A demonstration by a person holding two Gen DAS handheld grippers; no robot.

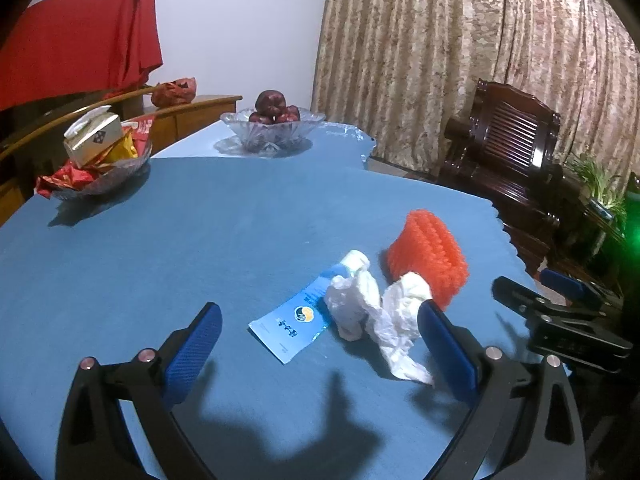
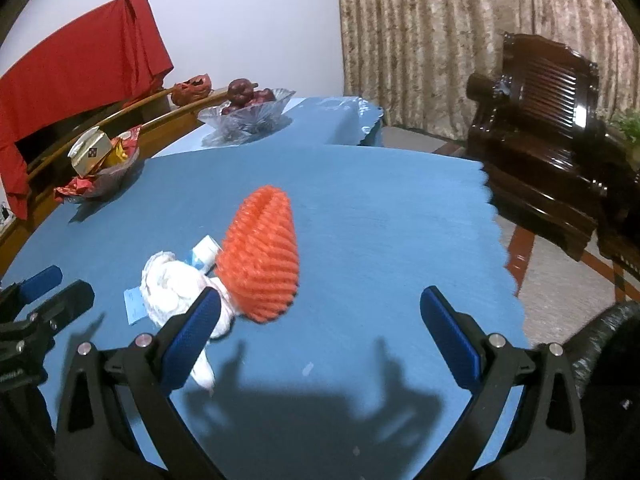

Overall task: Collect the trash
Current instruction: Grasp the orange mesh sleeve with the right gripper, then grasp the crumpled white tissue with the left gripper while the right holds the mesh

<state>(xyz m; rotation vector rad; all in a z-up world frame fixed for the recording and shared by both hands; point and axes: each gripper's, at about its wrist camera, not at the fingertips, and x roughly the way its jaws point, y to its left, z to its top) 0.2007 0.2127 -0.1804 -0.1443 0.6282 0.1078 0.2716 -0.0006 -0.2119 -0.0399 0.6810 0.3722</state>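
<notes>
An orange foam fruit net (image 1: 430, 254) (image 2: 262, 262) lies on the blue tablecloth (image 1: 180, 240) (image 2: 380, 220). Beside it are crumpled white tissues (image 1: 380, 312) (image 2: 172, 284) and a flat blue wrapper (image 1: 294, 322) (image 2: 134, 306). My left gripper (image 1: 320, 336) hovers open just in front of the wrapper and tissues; its right finger (image 1: 448, 344) stands beside the tissue. My right gripper (image 2: 320, 332) is open too, close behind the net, with nothing between its fingers. The net sits just ahead of its left finger (image 2: 192, 336). The right gripper's side (image 1: 560, 312) shows at the edge of the left wrist view.
A glass bowl of dark red fruit (image 1: 272, 120) (image 2: 248, 108) and a glass dish of snack packets with a carton (image 1: 96, 160) (image 2: 100, 164) stand at the far left. A dark wooden chair (image 1: 508, 152) (image 2: 552, 120) stands past the table's right edge. Curtains hang behind.
</notes>
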